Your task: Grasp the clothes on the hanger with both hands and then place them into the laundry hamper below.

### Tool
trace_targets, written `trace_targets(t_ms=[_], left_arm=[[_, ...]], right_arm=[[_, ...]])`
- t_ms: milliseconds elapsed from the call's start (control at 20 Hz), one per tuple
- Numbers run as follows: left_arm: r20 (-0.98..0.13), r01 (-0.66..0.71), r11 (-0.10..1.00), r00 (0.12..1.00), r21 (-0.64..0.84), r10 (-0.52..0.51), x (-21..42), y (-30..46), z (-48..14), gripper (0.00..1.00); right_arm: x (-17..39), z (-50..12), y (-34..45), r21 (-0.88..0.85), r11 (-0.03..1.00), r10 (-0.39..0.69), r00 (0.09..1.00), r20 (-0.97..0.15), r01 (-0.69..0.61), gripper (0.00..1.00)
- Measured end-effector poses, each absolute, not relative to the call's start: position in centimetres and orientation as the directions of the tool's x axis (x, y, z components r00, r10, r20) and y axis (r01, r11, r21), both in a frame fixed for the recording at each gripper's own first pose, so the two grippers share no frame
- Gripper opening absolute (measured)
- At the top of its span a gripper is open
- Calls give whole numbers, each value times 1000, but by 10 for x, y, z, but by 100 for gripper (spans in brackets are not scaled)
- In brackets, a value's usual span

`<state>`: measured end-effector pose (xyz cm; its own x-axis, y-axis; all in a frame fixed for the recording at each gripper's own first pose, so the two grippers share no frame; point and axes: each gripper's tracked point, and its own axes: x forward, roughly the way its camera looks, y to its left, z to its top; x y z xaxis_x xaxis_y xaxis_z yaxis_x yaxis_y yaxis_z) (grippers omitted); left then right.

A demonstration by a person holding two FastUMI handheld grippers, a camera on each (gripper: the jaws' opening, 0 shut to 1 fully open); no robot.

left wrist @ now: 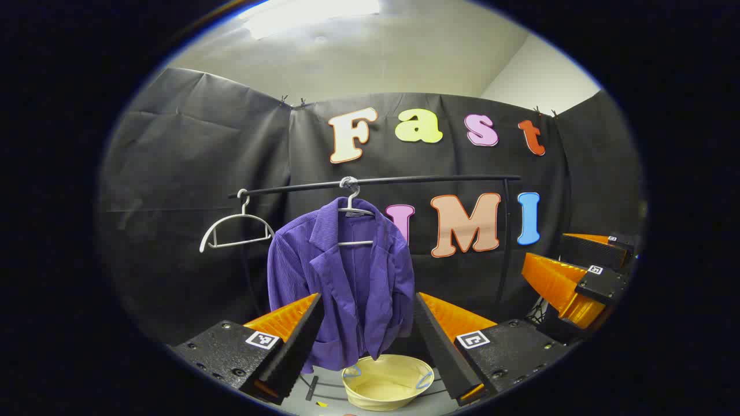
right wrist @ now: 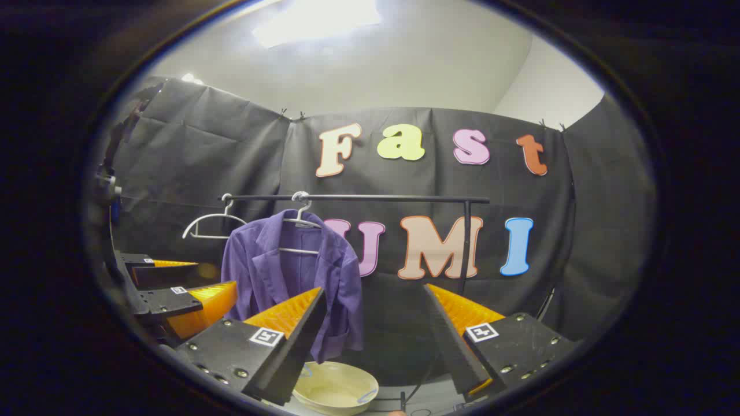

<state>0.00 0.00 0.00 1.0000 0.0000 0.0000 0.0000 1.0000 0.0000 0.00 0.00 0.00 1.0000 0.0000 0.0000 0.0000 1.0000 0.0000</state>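
A purple jacket (left wrist: 347, 277) hangs on a white hanger (left wrist: 354, 209) from a black rail (left wrist: 404, 181). Below it stands a cream laundry hamper (left wrist: 386, 381) with blue handles. My left gripper (left wrist: 367, 300) is open, some way in front of the jacket, its fingers framing the garment. In the right gripper view the purple jacket (right wrist: 292, 277) hangs left of centre over the hamper (right wrist: 335, 388). My right gripper (right wrist: 376, 294) is open too, with nothing between its fingers. The left gripper (right wrist: 196, 283) shows at the left of that view, and the right gripper (left wrist: 578, 271) at the right edge of the left gripper view.
A bare white hanger (left wrist: 237, 228) hangs at the rail's left end. The rail's upright post (left wrist: 506, 242) stands to the right of the jacket. Black cloth walls close the booth behind and at both sides. The hamper rests on a grey floor (left wrist: 324, 398).
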Motion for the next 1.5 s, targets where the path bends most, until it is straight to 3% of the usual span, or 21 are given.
trace_targets(t_ms=[50,150,200,250,300,400,450,500,600,700,800,850,950,1050,1150,1250,1300,1500], left_arm=[[-4,3,1000,1000,0,-3,0,1,-1,92],[-1,4,1000,1000,1,-4,-2,0,-1,92],[1,4,1000,1000,-1,-4,-3,0,-1,93],[3,3,1000,1000,-4,-3,-3,0,-1,93],[4,3,1000,1000,-5,-3,-5,0,-1,93],[4,3,1000,1000,-5,-3,-5,4,-2,96],[4,3,1000,1000,-4,-3,-4,6,-2,95],[2,5,1000,1000,-2,-5,-3,6,-3,93],[1,8,1000,1000,0,-8,-1,7,-5,96],[-3,9,1000,1000,7,-9,3,10,-5,95],[-8,15,1000,1000,13,-15,9,14,-8,93],[-8,19,1000,1000,15,-19,11,16,-8,93],[-8,29,999,1000,24,-29,15,22,-9,96],[-9,41,999,999,26,-40,21,26,-10,93],[-12,54,998,999,31,-53,25,31,-12,93],[-8,64,997,998,34,-63,27,38,-11,93],[-7,69,997,998,33,-69,29,40,-13,93],[-6,85,995,996,49,-85,33,52,-14,93]], right_arm=[[0,2,1,-2,1000,-6,1000,2,6,99],[-1,2,4,2,1000,-10,1000,5,10,94],[-2,2,5,3,1000,-10,1000,5,10,99],[-2,2,7,3,1000,-11,1000,5,11,94],[-2,1,8,1,1000,-12,1000,2,12,99],[-2,2,9,-6,1000,-16,1000,5,16,94],[-1,4,9,-6,1000,-19,1000,6,19,99],[-2,2,10,-5,1000,-20,1000,5,20,94],[0,-1,11,-5,1000,-26,1000,2,26,99],[3,-1,13,-9,1000,-28,1000,1,28,94],[6,-2,15,-8,999,-36,999,-1,36,94],[9,-2,16,-8,999,-42,999,-1,42,99],[13,-3,18,-8,999,-52,999,1,52,94],[17,-5,22,-10,998,-65,998,3,65,99],[21,-7,25,-15,997,-77,997,2,77,94],[24,-9,29,-21,996,-88,996,6,88,94],[24,-10,31,-24,995,-95,995,10,95,99],[29,-13,38,-34,993,-116,993,17,116,94]])
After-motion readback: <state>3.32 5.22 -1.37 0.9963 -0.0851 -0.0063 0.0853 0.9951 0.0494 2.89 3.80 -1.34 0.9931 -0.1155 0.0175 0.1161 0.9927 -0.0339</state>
